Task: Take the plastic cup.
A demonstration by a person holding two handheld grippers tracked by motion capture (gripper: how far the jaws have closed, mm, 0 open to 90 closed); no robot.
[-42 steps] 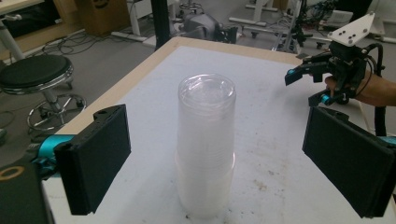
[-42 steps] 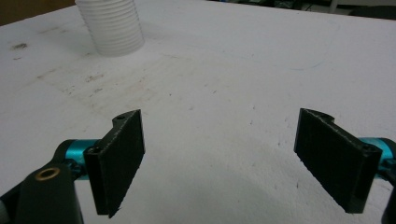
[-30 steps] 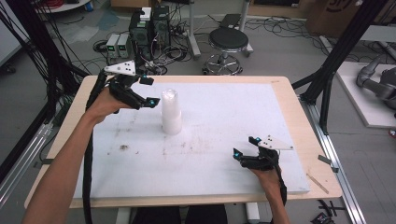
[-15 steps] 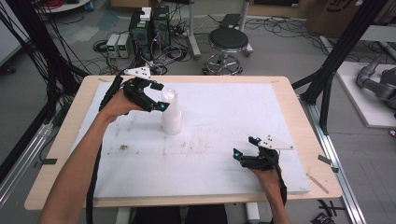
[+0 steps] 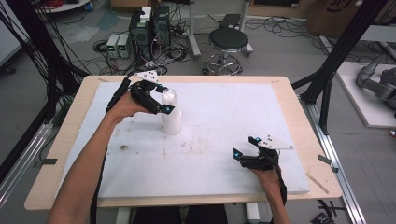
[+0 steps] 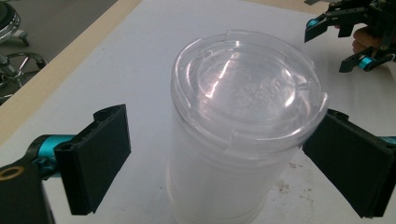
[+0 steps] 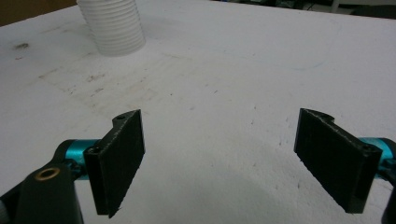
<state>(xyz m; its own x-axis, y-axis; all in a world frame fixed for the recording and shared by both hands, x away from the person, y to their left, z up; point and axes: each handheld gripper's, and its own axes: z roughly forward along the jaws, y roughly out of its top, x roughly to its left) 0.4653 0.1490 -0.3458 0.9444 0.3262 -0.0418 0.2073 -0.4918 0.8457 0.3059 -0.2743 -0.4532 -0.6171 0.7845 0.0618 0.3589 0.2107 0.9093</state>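
Two spread jaws of the left claw flank the upright lidded cup stack mid-counter without touching; its long axis stands vertical. The right claw, also spread and empty, rests well apart.

Your left gripper sits toward ten o'clock, forearm stretched long from the seven o'clock edge, wrist bent so the jaws point to three o'clock and stand wide apart. Your right gripper rests low near five o'clock, jaws spread wide, aimed toward ten o'clock.
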